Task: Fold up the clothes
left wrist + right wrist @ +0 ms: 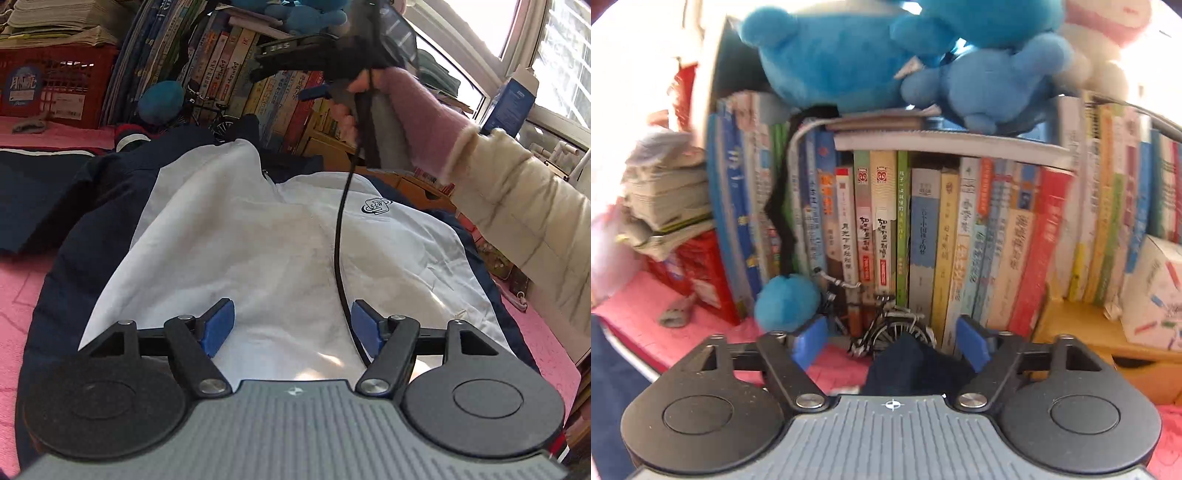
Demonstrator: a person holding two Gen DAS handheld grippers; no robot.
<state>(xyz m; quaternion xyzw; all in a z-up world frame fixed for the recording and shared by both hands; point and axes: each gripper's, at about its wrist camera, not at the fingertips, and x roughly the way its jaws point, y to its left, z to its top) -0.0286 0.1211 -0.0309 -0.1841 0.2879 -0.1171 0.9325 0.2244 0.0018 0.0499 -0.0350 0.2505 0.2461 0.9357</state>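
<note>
A white jacket (258, 240) with navy sleeves and a small chest logo (376, 206) lies spread flat on the pink bed cover (22, 295). My left gripper (293, 326) hovers low over its near hem, open, with nothing between its blue pads (218, 326). My right gripper (260, 64) is held high above the jacket's collar end by a hand in a pink sleeve (424, 122), and a black cable hangs from it. In the right wrist view the right gripper (891, 345) stands open, and a navy part of the jacket (912, 365) shows below the gap.
Another navy garment (33, 192) lies at the left. Behind the bed stand a row of books (923, 240), blue plush toys (849, 55), a toy bicycle (886, 325), a red crate (55, 85) and a wooden drawer unit (1089, 332). A window is at the right.
</note>
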